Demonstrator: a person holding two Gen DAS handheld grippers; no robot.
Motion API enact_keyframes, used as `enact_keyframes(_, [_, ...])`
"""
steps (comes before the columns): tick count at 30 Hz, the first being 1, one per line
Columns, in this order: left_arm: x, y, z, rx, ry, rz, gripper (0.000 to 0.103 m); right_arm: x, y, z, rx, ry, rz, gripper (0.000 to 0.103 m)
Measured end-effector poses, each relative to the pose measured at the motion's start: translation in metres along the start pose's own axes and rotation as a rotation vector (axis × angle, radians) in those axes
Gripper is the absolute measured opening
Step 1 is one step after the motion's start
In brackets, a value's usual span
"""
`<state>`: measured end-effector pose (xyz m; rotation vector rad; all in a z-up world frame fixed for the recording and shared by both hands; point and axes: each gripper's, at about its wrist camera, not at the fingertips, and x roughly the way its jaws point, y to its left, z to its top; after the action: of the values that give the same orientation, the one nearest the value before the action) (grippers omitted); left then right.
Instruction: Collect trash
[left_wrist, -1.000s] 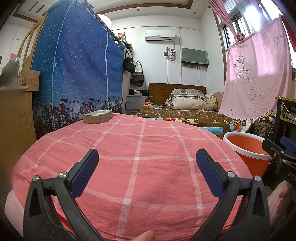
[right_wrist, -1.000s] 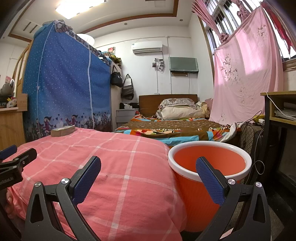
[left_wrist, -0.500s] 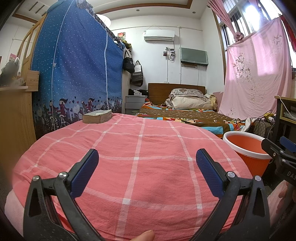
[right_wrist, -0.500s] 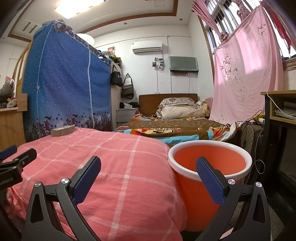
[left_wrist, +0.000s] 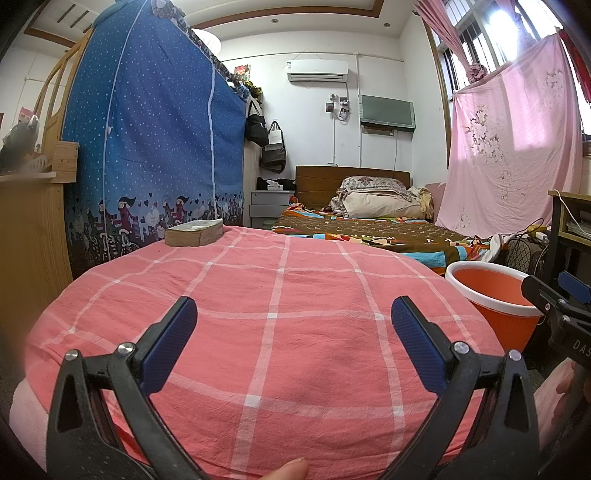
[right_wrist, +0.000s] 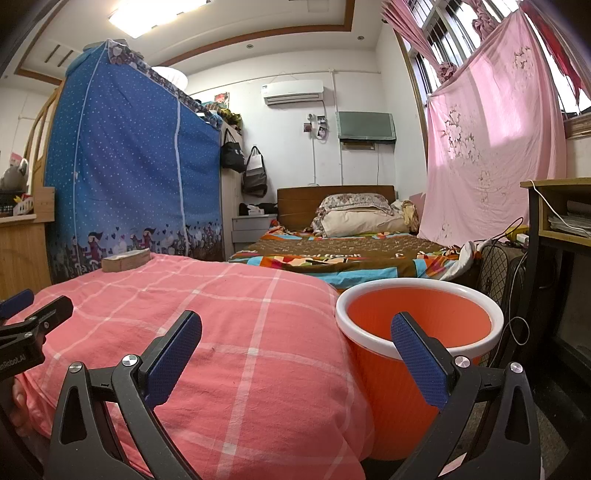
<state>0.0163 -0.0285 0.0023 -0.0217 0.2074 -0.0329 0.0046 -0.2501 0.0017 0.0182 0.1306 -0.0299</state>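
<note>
An orange bin (right_wrist: 417, 325) with a white rim stands on the floor right of the pink checked surface (right_wrist: 236, 317); in the left wrist view the same orange bin (left_wrist: 491, 291) shows at the right. A thick worn book (left_wrist: 194, 232) lies at the far left of that surface, seen smaller as the book (right_wrist: 125, 260) in the right wrist view. My left gripper (left_wrist: 293, 325) hangs open over the pink cloth (left_wrist: 280, 302), holding nothing. My right gripper (right_wrist: 295, 339) is open too, straddling the cloth's edge and the bin. No loose trash shows on the cloth.
A blue dotted wardrobe (left_wrist: 147, 147) rises at the left, a wooden shelf unit (left_wrist: 29, 221) beside it. A bed with colourful covers (right_wrist: 343, 251) lies behind, a pink sheet (right_wrist: 491, 155) hangs at the window, and a desk with cables (right_wrist: 554, 229) stands right.
</note>
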Motion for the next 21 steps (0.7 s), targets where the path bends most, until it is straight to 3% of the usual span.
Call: enact_keyframes(21, [-0.0003,-0.0002,0.0001,0.001,-0.001,0.000,0.103,-0.0003,0.0006,0.0012,0.002,0.002,0.000,0.103])
